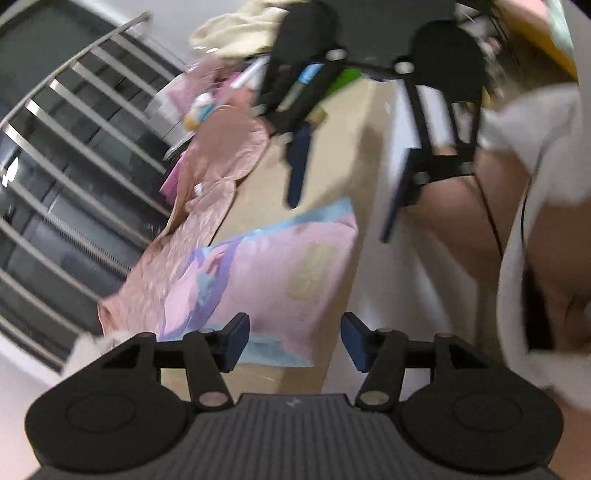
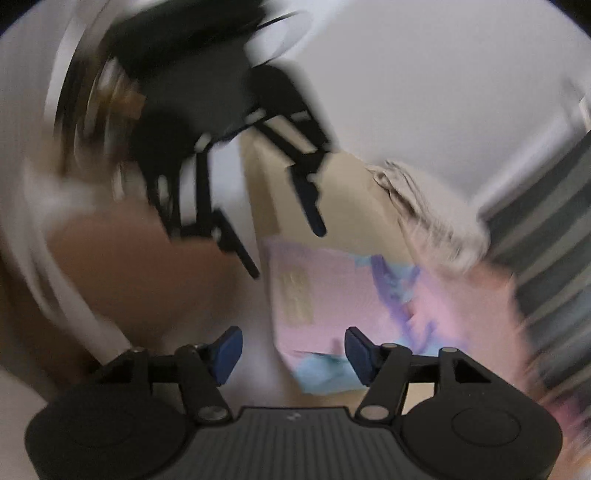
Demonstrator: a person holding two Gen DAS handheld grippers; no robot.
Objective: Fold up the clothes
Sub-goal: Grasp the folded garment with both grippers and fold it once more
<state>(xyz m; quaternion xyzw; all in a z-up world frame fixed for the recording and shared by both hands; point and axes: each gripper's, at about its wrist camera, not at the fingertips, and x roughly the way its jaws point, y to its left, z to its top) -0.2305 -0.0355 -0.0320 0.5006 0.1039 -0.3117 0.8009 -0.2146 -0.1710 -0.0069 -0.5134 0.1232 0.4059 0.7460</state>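
A folded pink garment (image 1: 280,266) with blue and purple print lies flat on a tan table (image 1: 343,147). My left gripper (image 1: 295,341) hovers over its near edge, jaws open with nothing between the pads. Opposite it, my right gripper (image 1: 347,184) hangs over the table, its blue fingers (image 1: 299,166) spread apart. The right wrist view is blurred. There my right gripper (image 2: 293,354) stands open above the corner of the pink garment (image 2: 332,288), holding nothing. My left gripper (image 2: 275,229) shows across the table (image 2: 351,192), also open.
A pink quilted garment (image 1: 207,199) and a cream cloth (image 1: 240,26) lie along the table's far side, with small items among them. A beige cloth (image 2: 424,206) is heaped near striped bars (image 2: 554,221). Metal bars (image 1: 74,147) stand left. A person's white fluffy sleeve (image 1: 535,129) is at right.
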